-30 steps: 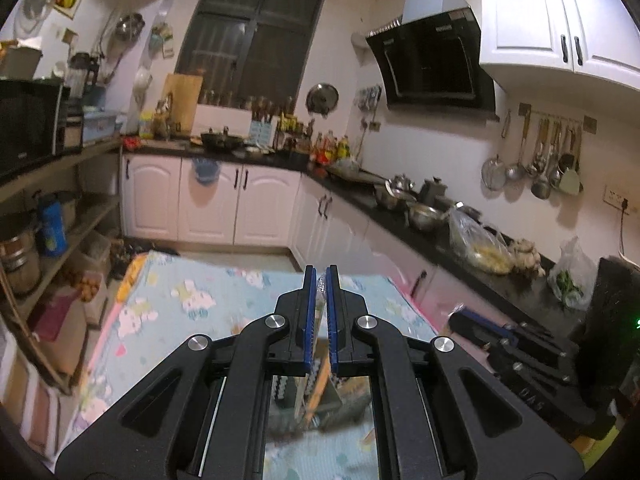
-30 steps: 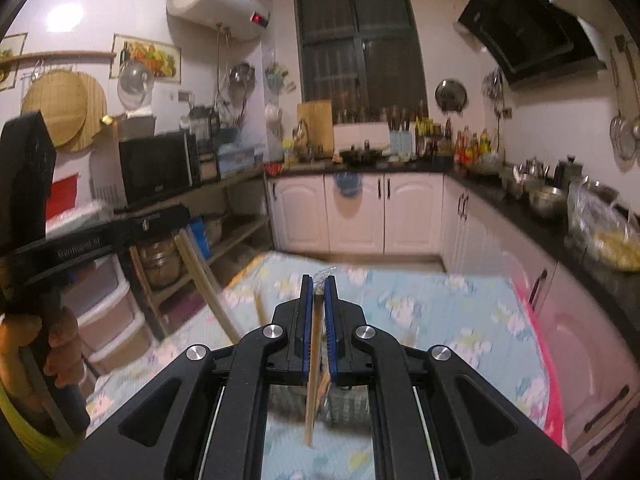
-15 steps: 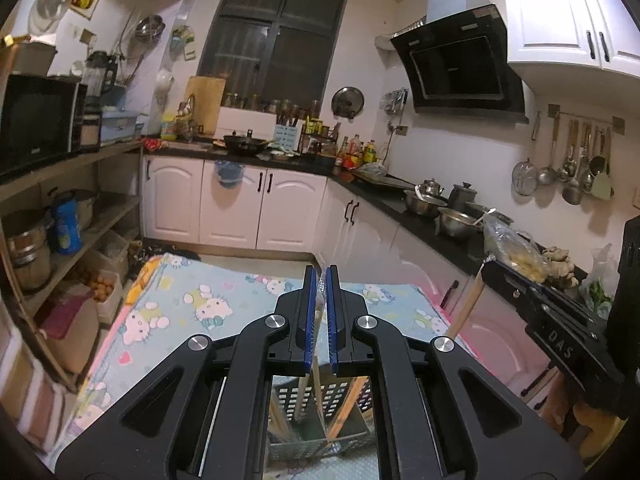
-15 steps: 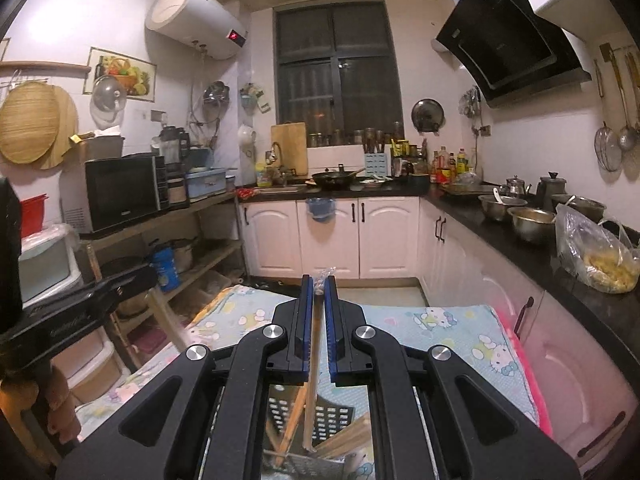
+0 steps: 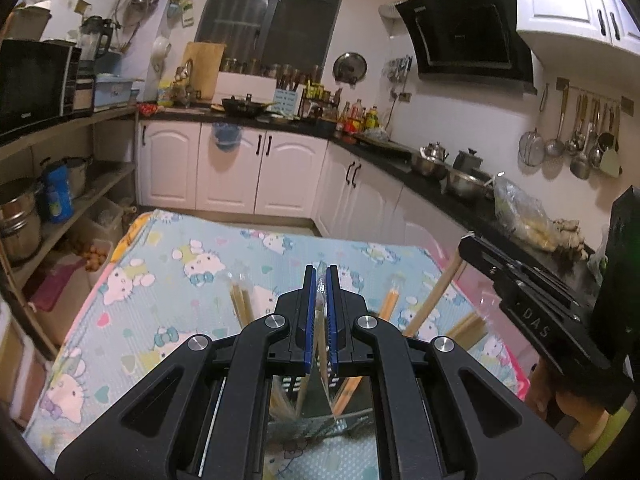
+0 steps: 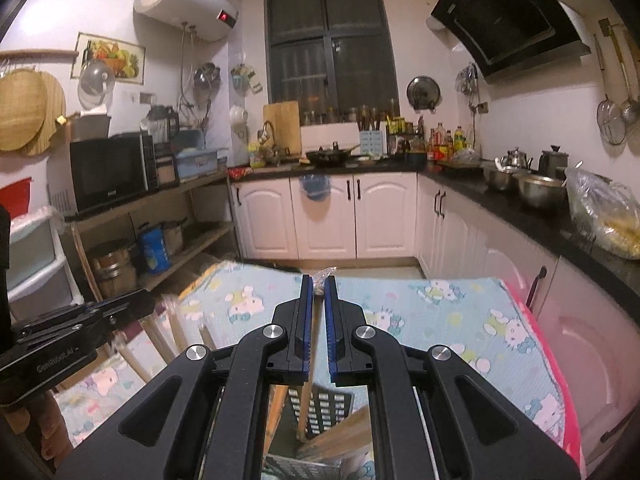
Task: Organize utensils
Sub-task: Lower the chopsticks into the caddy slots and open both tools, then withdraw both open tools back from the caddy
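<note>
left hand-held gripper (image 5: 319, 292) – clamped on wrapped chopsticks (image 5: 320, 320) | right hand-held gripper (image 6: 319, 296) – pinching another wrapped chopstick pair (image 6: 310, 360) | both pairs hang over perforated holder (image 6: 324, 408), tips inside or just above – can't tell | holder on cartoon-print cloth (image 5: 180, 280)

Your left gripper (image 5: 320, 276) is clamped on a plastic-wrapped chopstick pair (image 5: 320, 328) above the perforated holder (image 5: 316, 426). Wrapped chopsticks (image 5: 240, 302) lean there over the cartoon-print cloth (image 5: 168, 280). The right gripper (image 5: 520, 292) is alongside.
</note>
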The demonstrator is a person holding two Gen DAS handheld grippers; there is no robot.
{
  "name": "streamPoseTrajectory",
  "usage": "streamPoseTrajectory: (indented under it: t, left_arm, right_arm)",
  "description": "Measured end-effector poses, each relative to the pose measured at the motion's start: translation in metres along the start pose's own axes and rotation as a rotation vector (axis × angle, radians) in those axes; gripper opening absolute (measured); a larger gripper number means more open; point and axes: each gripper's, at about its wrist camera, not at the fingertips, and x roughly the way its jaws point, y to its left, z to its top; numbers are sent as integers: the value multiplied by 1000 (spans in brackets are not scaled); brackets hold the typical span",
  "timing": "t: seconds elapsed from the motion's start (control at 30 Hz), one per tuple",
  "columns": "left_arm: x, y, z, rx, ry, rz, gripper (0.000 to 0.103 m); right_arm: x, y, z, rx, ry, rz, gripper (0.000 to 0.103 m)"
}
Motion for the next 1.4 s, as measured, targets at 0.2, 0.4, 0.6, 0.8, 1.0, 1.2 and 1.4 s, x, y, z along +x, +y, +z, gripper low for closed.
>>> streamPoseTrajectory:
  t: [0.2,0.4,0.6,0.8,1.0,1.2,1.4]
  left_arm:
    - [4,2,-6,7,28,-2,1]
    - [1,1,-10,20,49,1,2]
    - [-1,4,-12,20,75,14,16]
    - [-10,5,-16,15,91,20,27]
    - [-18,4,-20,18,100,26,37]
    - [-31,4,-25,14,100,22,54]
    - [-44,4,-34,8,103,19,63]
  right_arm:
    - [5,4,-14,-12,55,-4,6]
    - [0,4,-23,-14,95,-5,7]
    - [-7,2,-29,-10,137,-12,12]
    - [-18,1,-33,-13,147,-18,20]
    - [-31,0,-34,-17,148,-13,29]
    - [-47,3,-39,-29,148,-9,34]
    - [-63,6,-51,-42,157,-4,41]
